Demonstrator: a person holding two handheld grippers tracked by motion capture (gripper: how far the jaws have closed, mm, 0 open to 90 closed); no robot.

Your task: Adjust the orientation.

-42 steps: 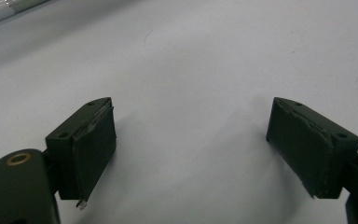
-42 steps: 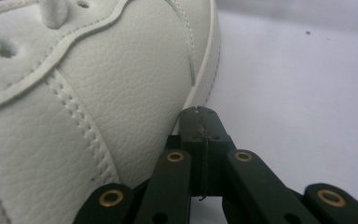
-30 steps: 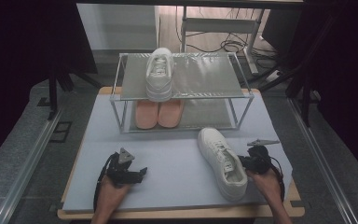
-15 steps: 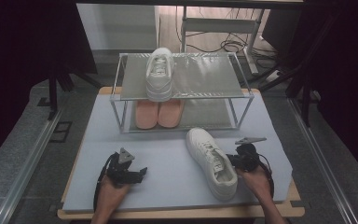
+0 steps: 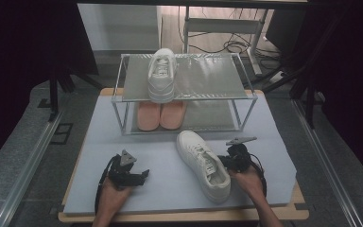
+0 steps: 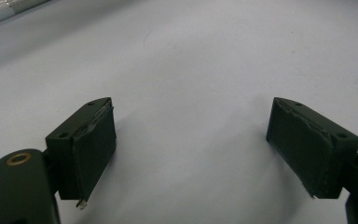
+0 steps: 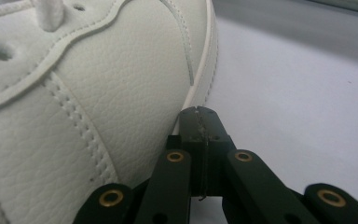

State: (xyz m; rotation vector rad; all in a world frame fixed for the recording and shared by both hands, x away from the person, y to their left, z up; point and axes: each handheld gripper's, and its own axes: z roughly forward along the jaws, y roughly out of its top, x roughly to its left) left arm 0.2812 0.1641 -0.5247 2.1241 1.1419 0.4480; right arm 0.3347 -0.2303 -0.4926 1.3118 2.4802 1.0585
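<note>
Pushing against the side of the loose white sneaker (image 5: 203, 164), the right gripper (image 5: 231, 161) has its jaws pressed flat together with nothing clamped between them; in the right gripper view the closed tips (image 7: 199, 122) sit against the sneaker (image 7: 88, 93) low on its side panel, right where the leather meets the sole edge. Contact looks like a nudge, not a grip. That sneaker lies on the grey mat (image 5: 274, 142) in front of the rack, lying at an angle with its toe toward the rack and its heel toward the person, sole down. The right hand (image 5: 248, 179) sits just right of the heel end. The left gripper (image 5: 131, 176) rests on the mat well to the left of the sneaker, apart from it; its jaws stand wide open and hold nothing, and the left gripper view shows bare mat (image 6: 191, 70) between the two pads (image 6: 93, 144). The left hand (image 5: 116, 191) lies low on the mat behind it. The metal shoe rack (image 5: 227, 78) stands at the far side of the mat. A second white sneaker (image 5: 162, 74) sits on its top shelf, left of centre, toe toward the person. A pair of pink slippers (image 5: 160, 114) sits on the lower shelf below it, side by side.
</note>
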